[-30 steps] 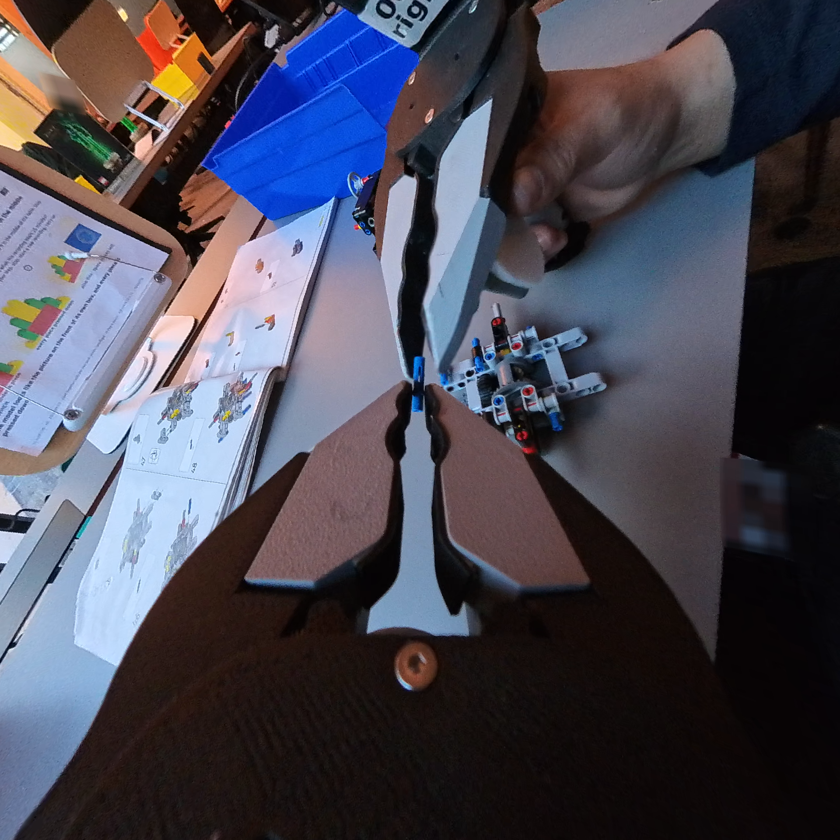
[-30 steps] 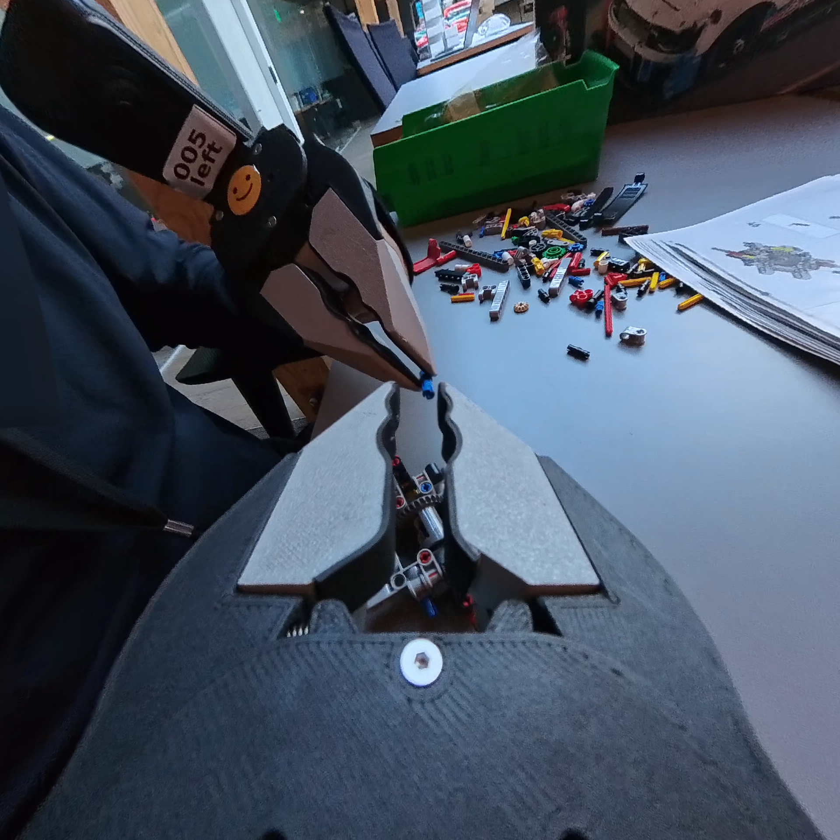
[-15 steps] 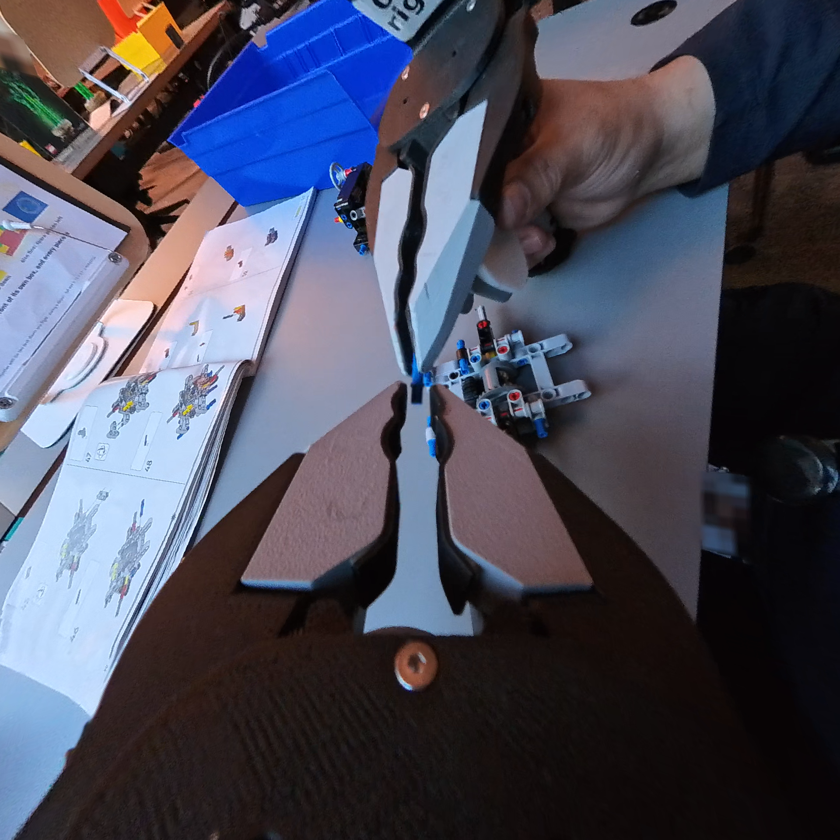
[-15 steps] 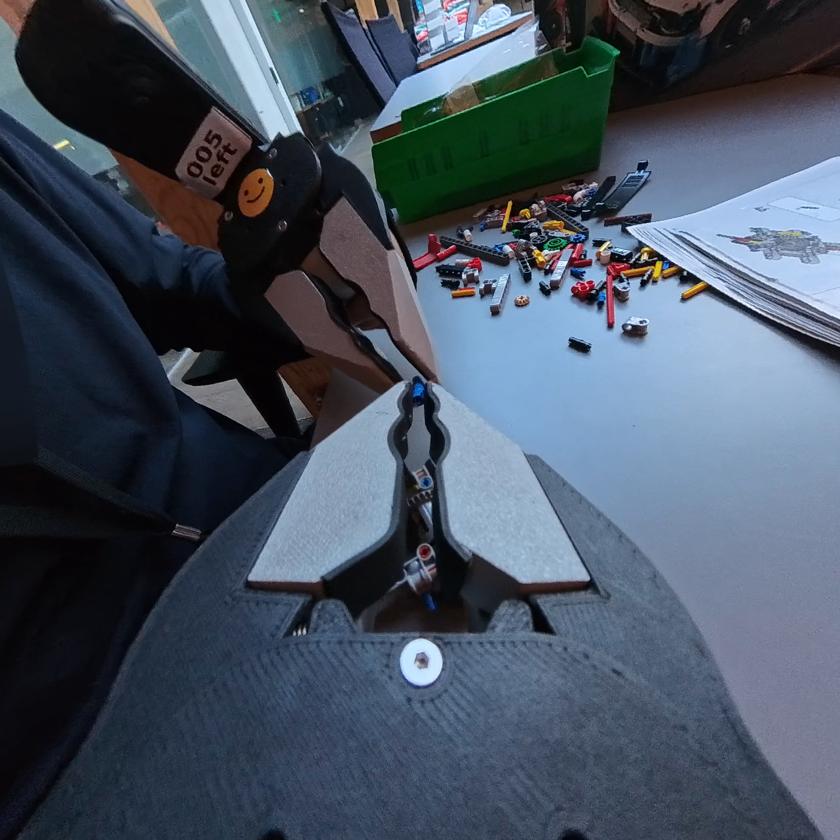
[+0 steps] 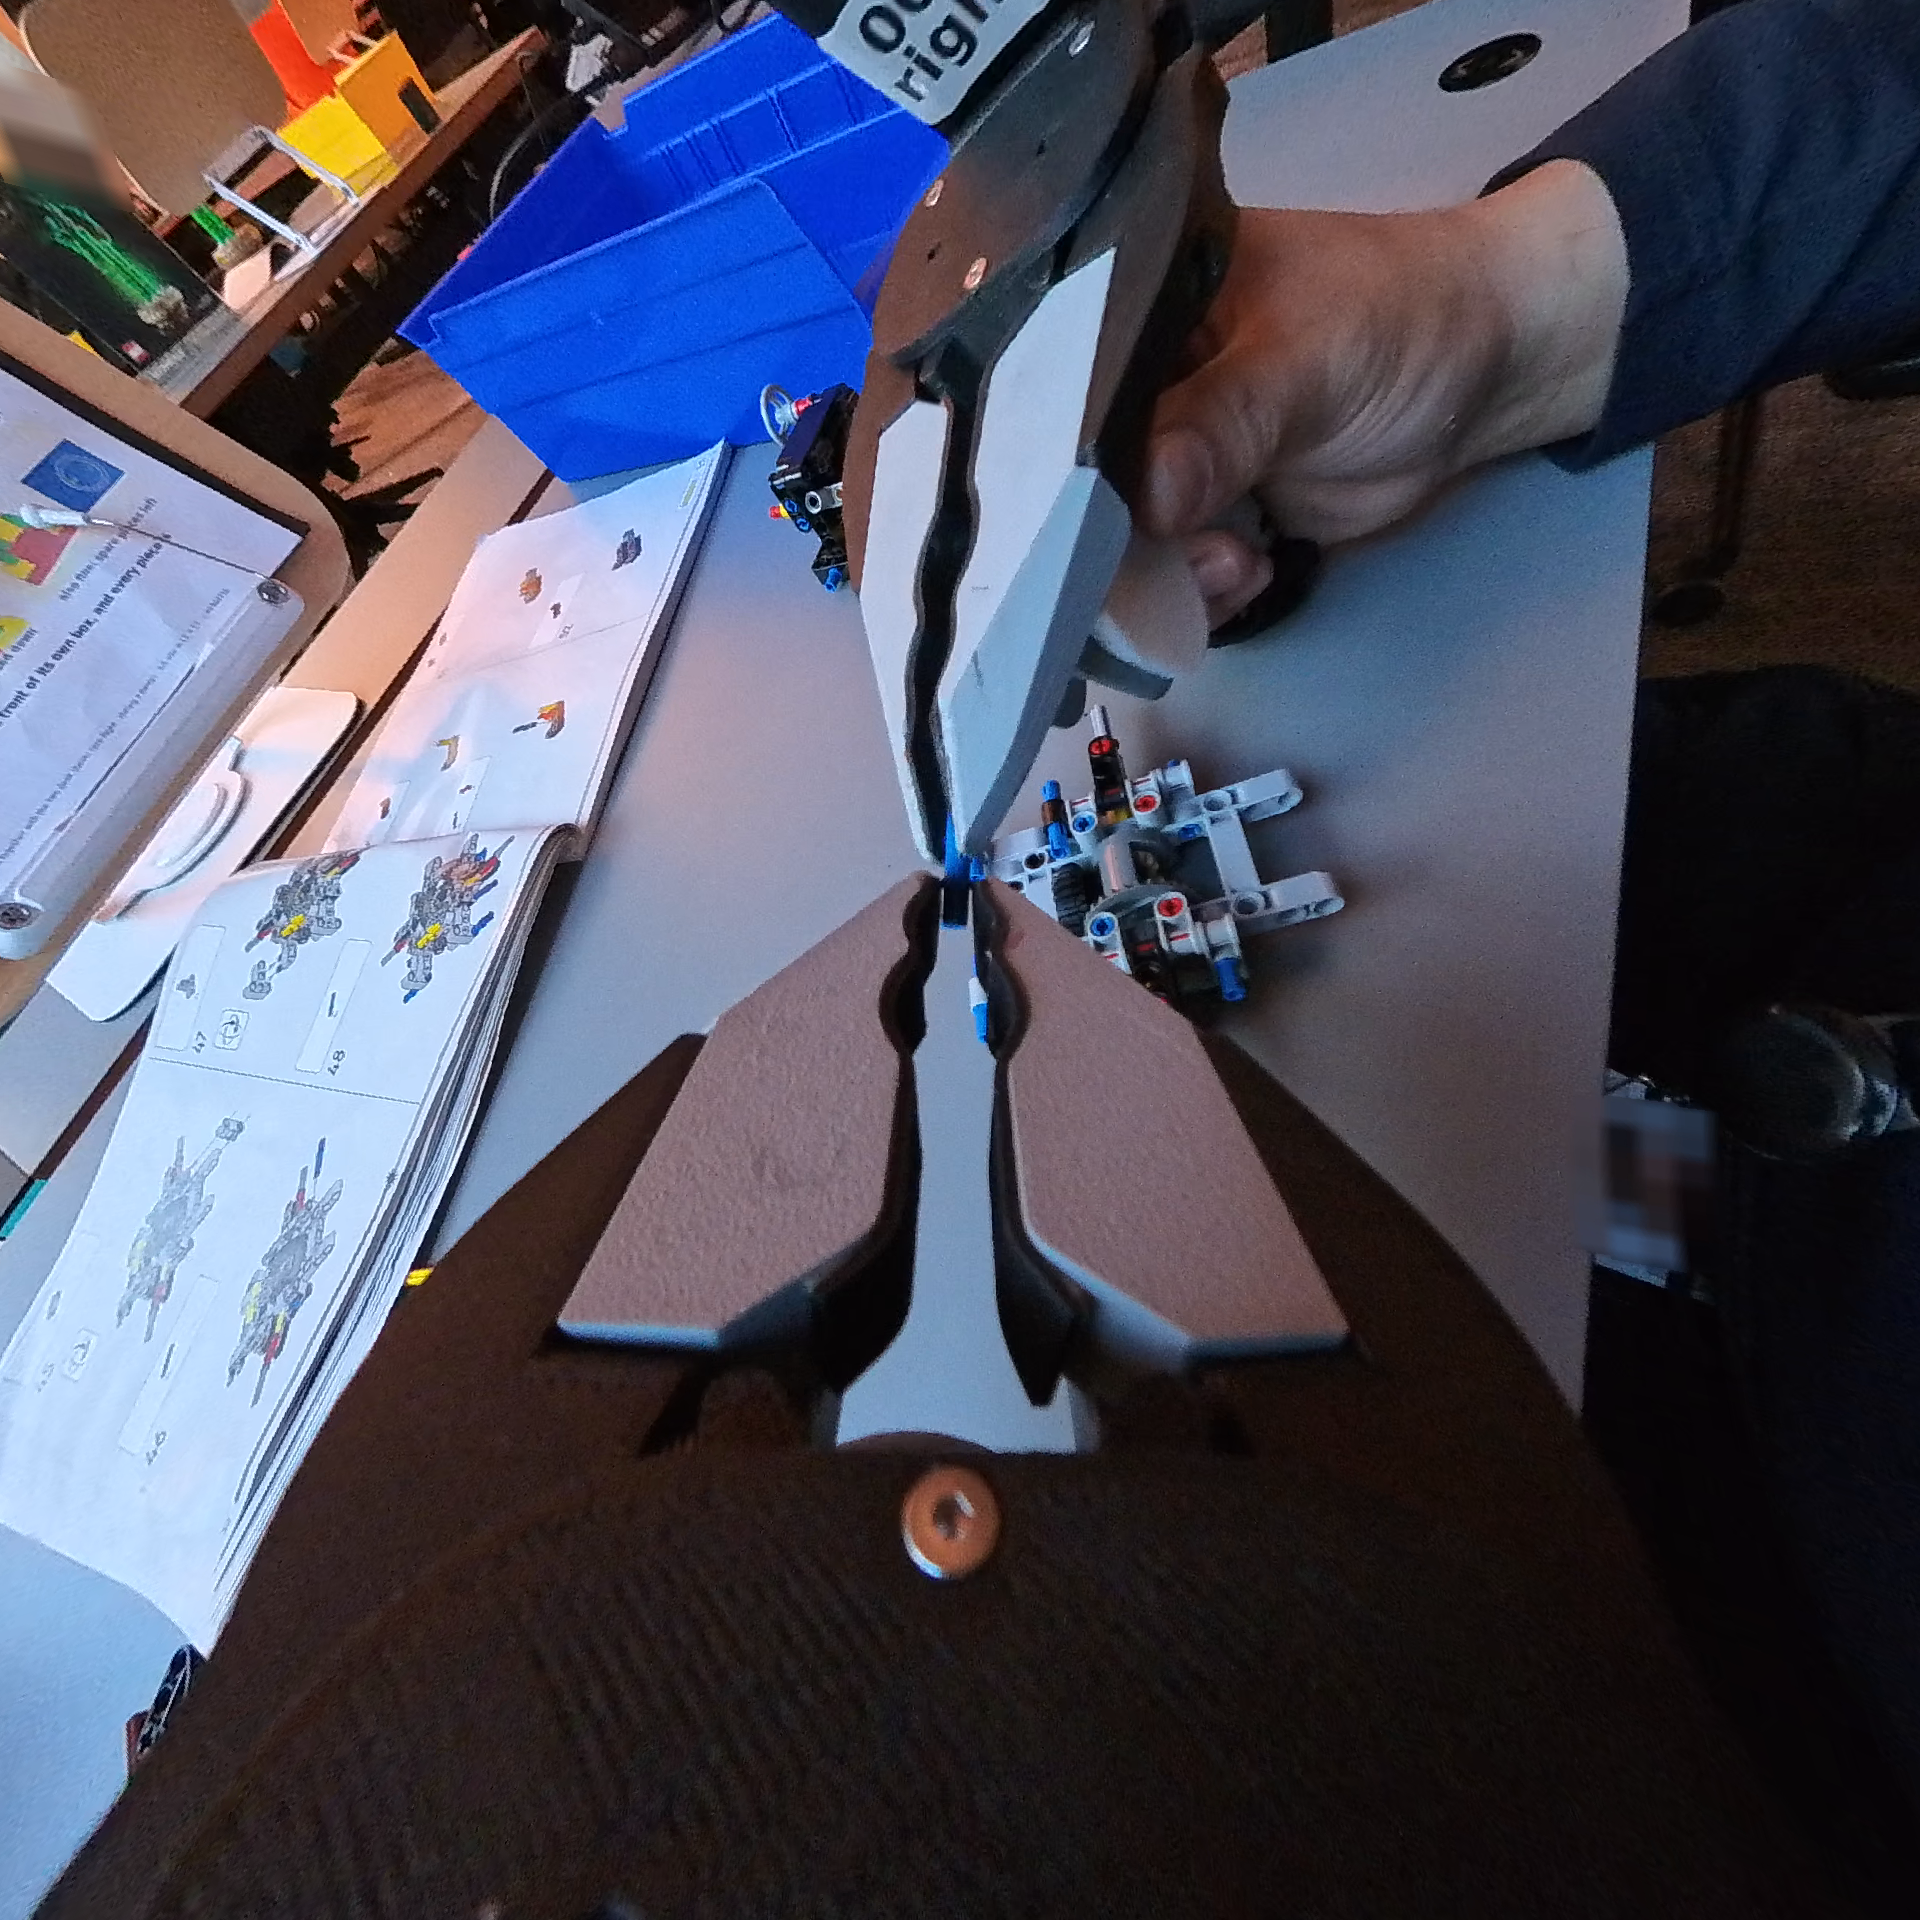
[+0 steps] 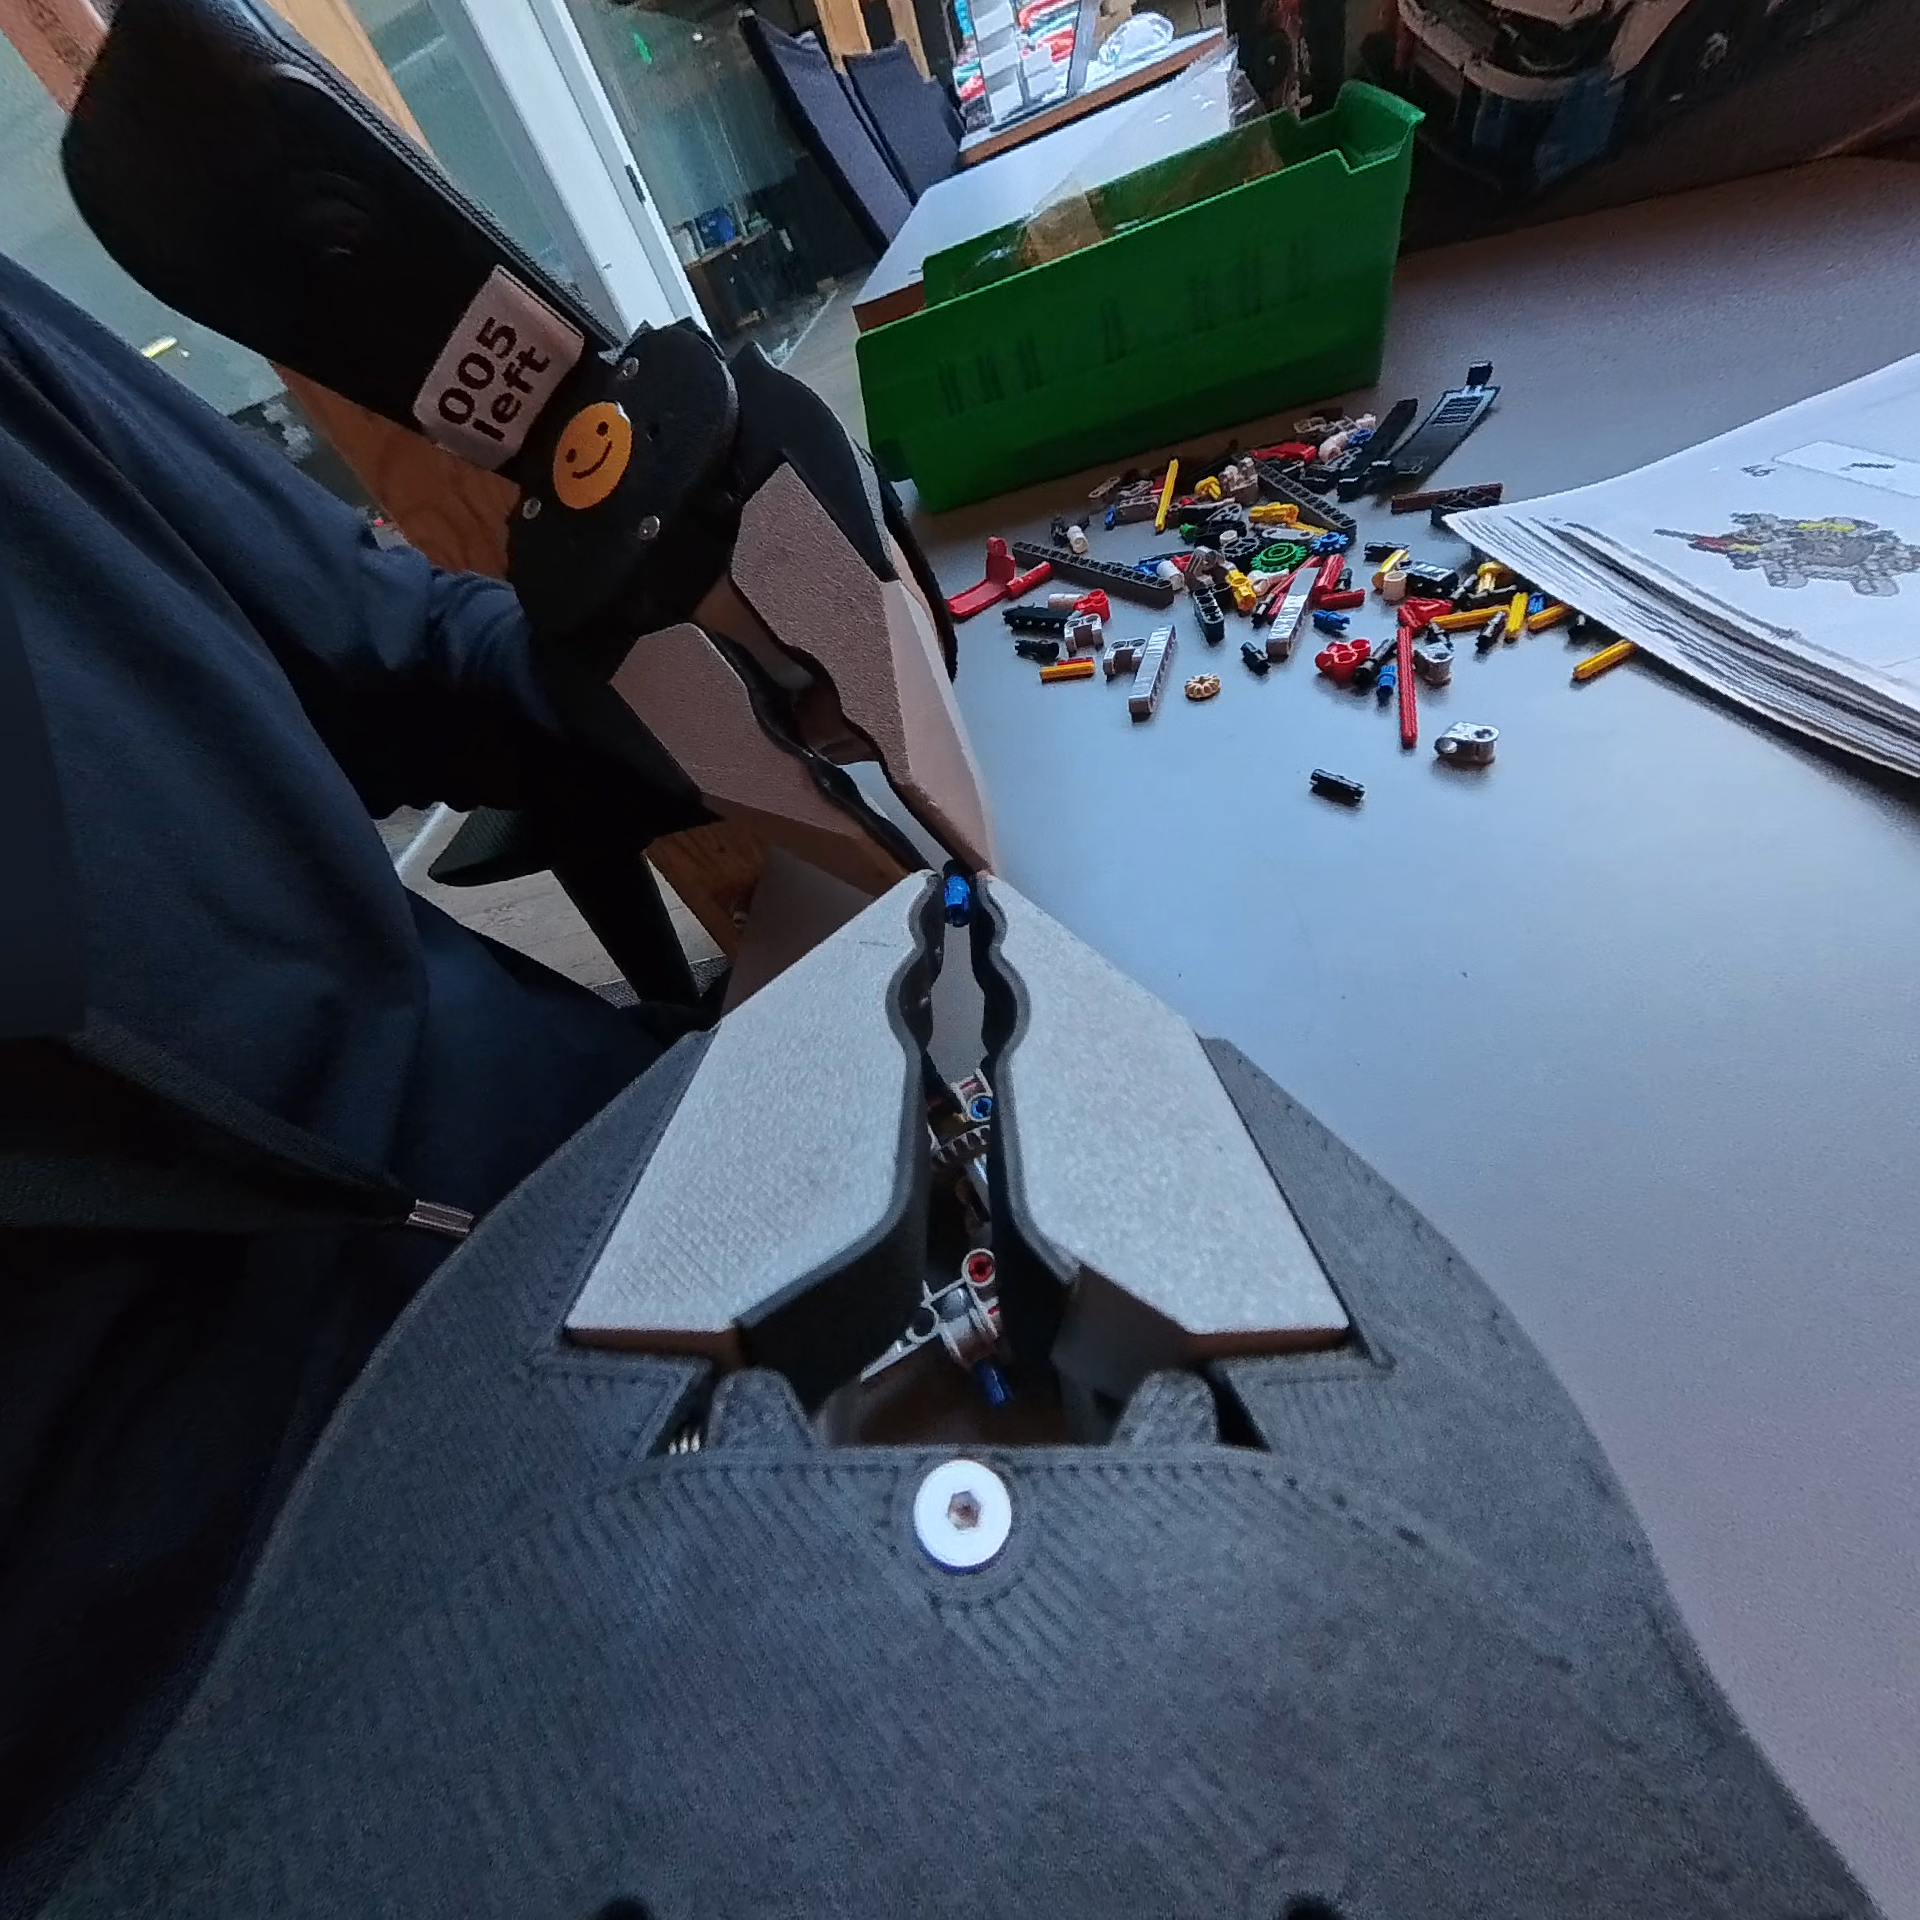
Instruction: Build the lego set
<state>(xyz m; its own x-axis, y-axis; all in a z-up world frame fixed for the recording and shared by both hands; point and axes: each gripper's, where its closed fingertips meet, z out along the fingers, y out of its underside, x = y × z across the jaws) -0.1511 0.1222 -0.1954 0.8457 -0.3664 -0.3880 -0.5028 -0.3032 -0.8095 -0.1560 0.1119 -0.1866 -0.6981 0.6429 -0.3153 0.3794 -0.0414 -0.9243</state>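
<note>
**Blue pin pinched tip to tip between both grippers**

Blue pin (image 5: 951, 891): short, held in the air above the grey worktop (image 5: 1403, 727), just beside the white-and-grey brick assembly (image 5: 1164, 883) lying there.

Right gripper (image 6: 954, 885): narrow, closed on the far end of the pin, which is seated in the foremost notch of the grey fingers (image 6: 831, 1091). Carried by a hand (image 5: 1371, 364) in a dark sleeve and pointed steeply down.

Left gripper (image 5: 953, 900): narrow too, brown fingertips (image 5: 914, 904) closed about the pin's near end. Tips of the two grippers almost touching, nose to nose.

Judgement: very little pin length for two grips. Best done with both grippers kept in line along the pin's axis, no twisting, and pressure kept on one end at all times so the pin cannot drop onto the assembly below.

Surroundings: open instruction booklet (image 5: 312, 1039) to the left. Blue bin (image 5: 644, 312) behind it, with a small black sub-assembly (image 5: 816, 468) in front. From the right wrist view, a scatter of loose coloured pieces (image 6: 1268, 582) well apart from the grippers. Green bin (image 6: 1122, 343) beyond.
</note>
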